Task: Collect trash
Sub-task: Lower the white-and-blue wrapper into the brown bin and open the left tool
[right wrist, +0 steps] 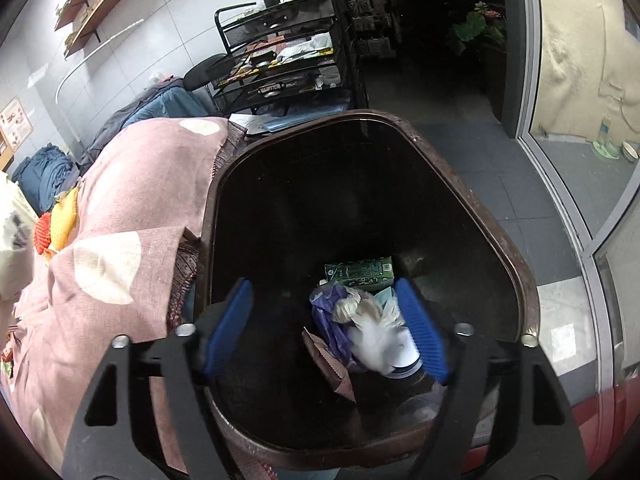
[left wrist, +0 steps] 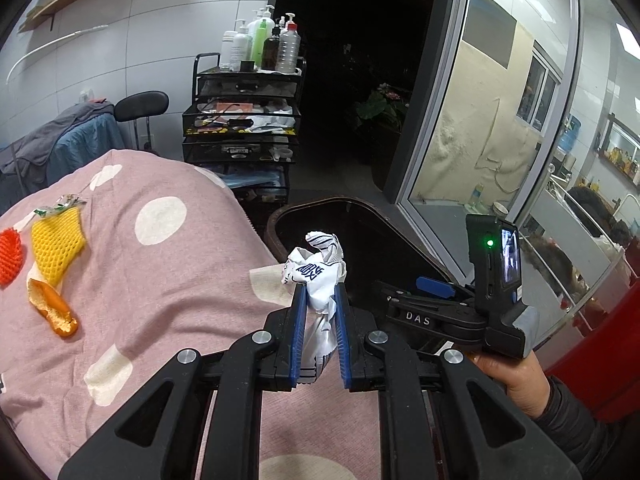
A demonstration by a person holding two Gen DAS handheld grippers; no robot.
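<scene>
Left tongs point(left wrist: 321, 292) are gripping a crumpled white wrapper point(left wrist: 316, 270), and I am seeing it pinched tight between the two blue pads point(left wrist: 300, 320). It is a wrinkled ball of thin white paper or plastic with dark blue printed letters on one side, and its twisted tip is sticking up above the tongs. I am holding it over the edge of the pink cover with cream dots point(left wrist: 160, 280), near the rim of the dark brown bin point(left wrist: 280, 224).

Right tongs point(right wrist: 326, 322) are standing wide open above the mouth of this bin, with nothing between their pads, and they are hanging over its inside. At the bottom I am seeing a small heap of trash point(right wrist: 360, 328): a purple plastic bag, some white crumpled pieces, a green printed packet and a brown paper piece.

On the pink cover more trash is lying well apart from the bin: a yellow foam net point(left wrist: 58, 248), a red foam net point(left wrist: 10, 256) just beside it, an orange peel point(left wrist: 52, 308) and a small crumpled foil scrap point(left wrist: 66, 204).
</scene>
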